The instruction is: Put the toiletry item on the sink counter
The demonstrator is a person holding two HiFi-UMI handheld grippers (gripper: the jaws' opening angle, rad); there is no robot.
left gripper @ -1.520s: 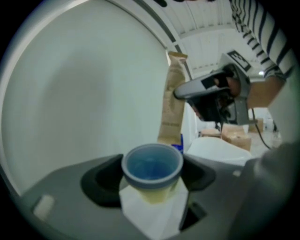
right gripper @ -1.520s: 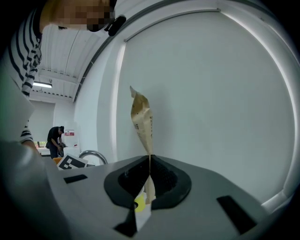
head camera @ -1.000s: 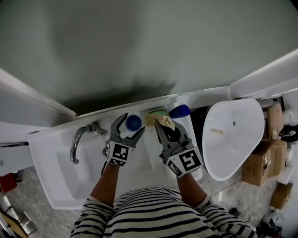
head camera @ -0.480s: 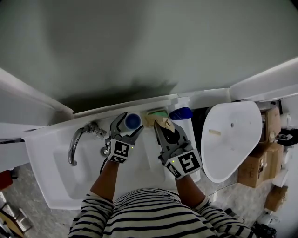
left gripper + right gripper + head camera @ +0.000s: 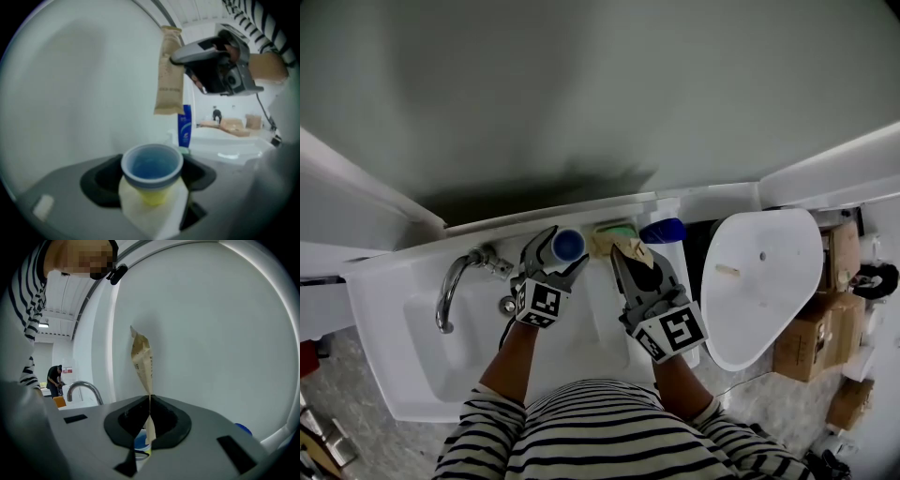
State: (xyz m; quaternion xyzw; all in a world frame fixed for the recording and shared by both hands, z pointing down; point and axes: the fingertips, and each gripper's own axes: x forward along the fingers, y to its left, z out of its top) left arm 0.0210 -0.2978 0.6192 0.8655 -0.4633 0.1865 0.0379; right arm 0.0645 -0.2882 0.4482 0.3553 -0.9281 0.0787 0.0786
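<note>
A tan paper sachet sticks up from my right gripper, which is shut on its lower edge above the back of the sink counter. In the right gripper view the sachet stands upright before the white wall. My left gripper has its jaws wide around a blue-rimmed cup with a yellow base on the counter's back ledge. The cup's rim meets both jaws. In the left gripper view the right gripper holds the sachet to the upper right.
A blue bottle and a green item stand on the ledge right of the cup. The chrome faucet arches over the basin at left. A white oval fixture and cardboard boxes lie right of the sink.
</note>
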